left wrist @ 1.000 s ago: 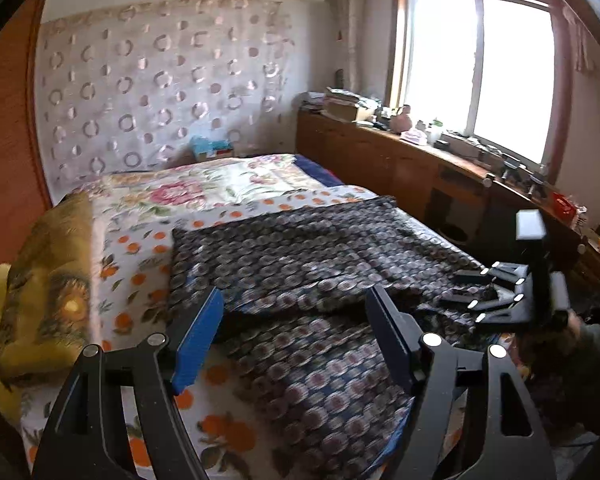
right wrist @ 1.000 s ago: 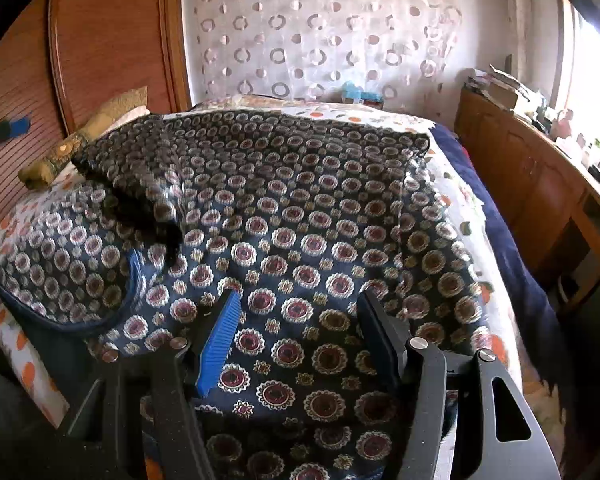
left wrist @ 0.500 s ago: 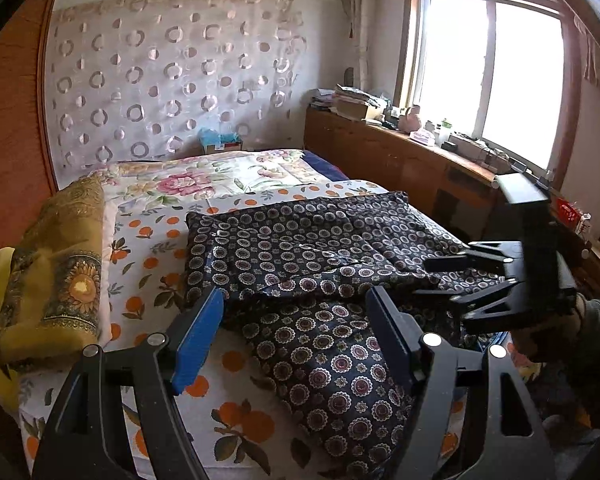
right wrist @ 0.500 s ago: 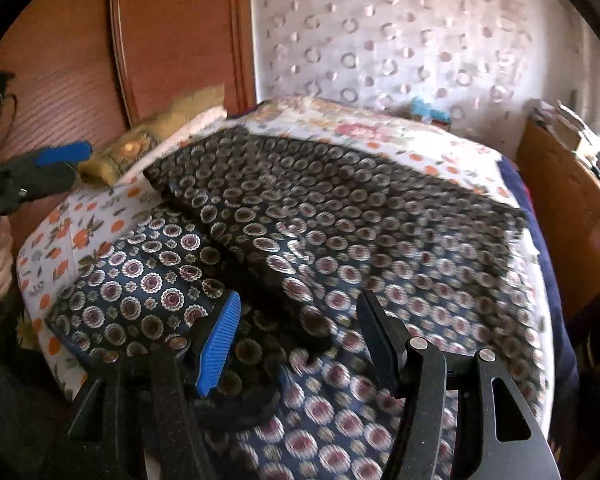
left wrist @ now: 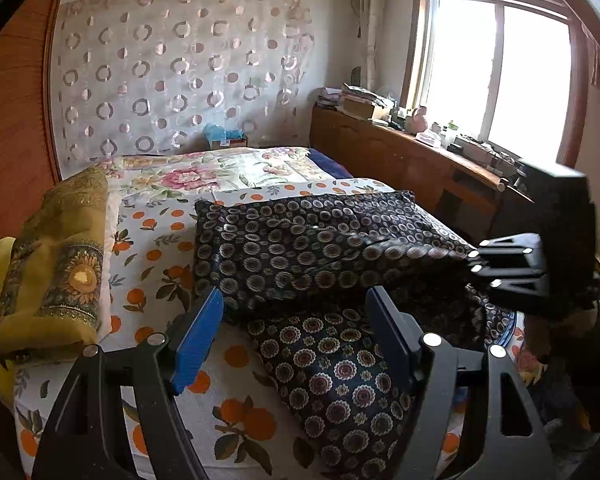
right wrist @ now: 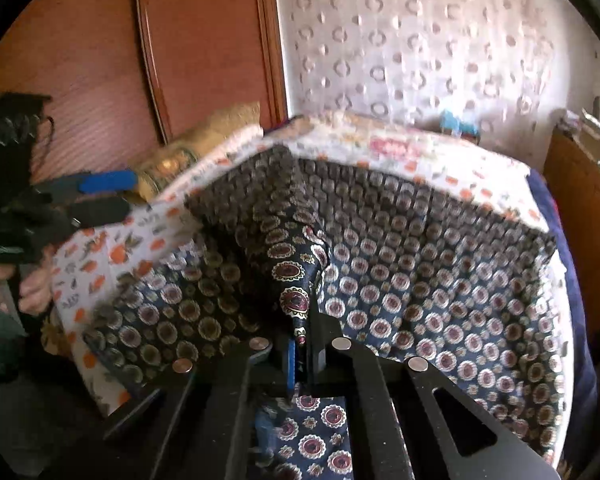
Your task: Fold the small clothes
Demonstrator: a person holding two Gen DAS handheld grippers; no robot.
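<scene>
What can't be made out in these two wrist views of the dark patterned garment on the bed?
- Dark circle-patterned garment: its near hem runs off the bottom of the left wrist view, so its type is unclear.
- Right gripper: the pinched fabric covers its pad faces in the right wrist view.
- Cluttered wooden sideboard: its items are too small to identify.
- Right wrist view: the far bedding is motion-blurred.

Garment (left wrist: 300, 248) on bed (left wrist: 152, 248), pillow (left wrist: 56, 264) left
</scene>
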